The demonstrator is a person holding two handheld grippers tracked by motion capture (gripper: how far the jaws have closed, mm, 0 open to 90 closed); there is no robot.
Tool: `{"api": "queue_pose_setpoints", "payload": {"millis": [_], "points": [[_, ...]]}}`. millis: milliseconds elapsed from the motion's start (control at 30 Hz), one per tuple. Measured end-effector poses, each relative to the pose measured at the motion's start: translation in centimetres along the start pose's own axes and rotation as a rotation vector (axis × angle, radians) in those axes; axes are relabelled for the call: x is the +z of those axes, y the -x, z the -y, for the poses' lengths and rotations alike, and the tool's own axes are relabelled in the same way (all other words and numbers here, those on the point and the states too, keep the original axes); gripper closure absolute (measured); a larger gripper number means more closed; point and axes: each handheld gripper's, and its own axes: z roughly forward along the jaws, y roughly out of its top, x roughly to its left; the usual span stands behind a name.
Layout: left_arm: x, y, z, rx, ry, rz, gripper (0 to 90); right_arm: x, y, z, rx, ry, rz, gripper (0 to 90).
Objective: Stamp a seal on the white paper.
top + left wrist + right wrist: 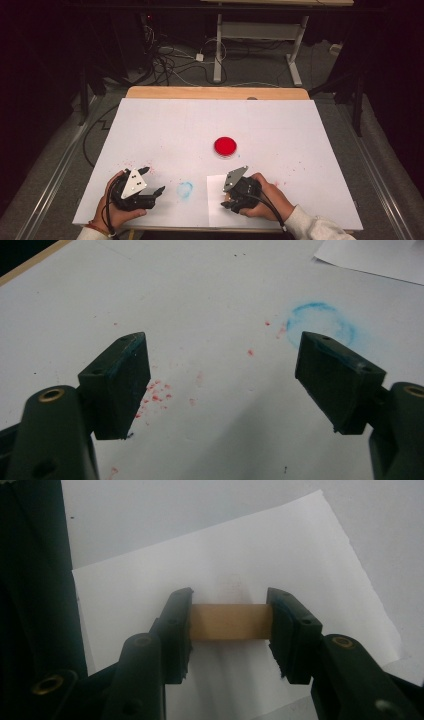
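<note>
The right tongs (230,622), clamped on a wooden block (230,621) over the paper (310,555) near the red pad (225,146), seem set to stamp downward, while the left tongs (222,375) gape empty beside the paper.

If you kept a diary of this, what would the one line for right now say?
left tool: open, empty, above blue ring stain | right tool: shut on wooden block over paper sheet | red disc: untouched, mid-table
</note>
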Motion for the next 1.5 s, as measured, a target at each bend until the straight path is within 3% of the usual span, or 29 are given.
{"api": "queue_pose_setpoints", "payload": {"millis": [200,1267,1400,1500], "points": [[0.0,0.0,-0.1,0.000,0.002,0.000,21.3,0.1,-0.1,0.2,0.017,0.010,0.000,55.5],[0.0,0.0,-0.2,0.003,0.000,-0.001,21.4,0.1,0.0,0.0,0.001,-0.012,0.005,55.6],[-0.1,0.0,-0.2,0.003,0.005,-0.004,21.4,0.0,0.0,0.0,0.007,0.009,0.017,55.5],[-0.1,-0.1,-0.1,0.002,0.005,-0.004,21.4,-1.2,0.2,-0.3,0.027,0.055,0.008,55.5]]}}
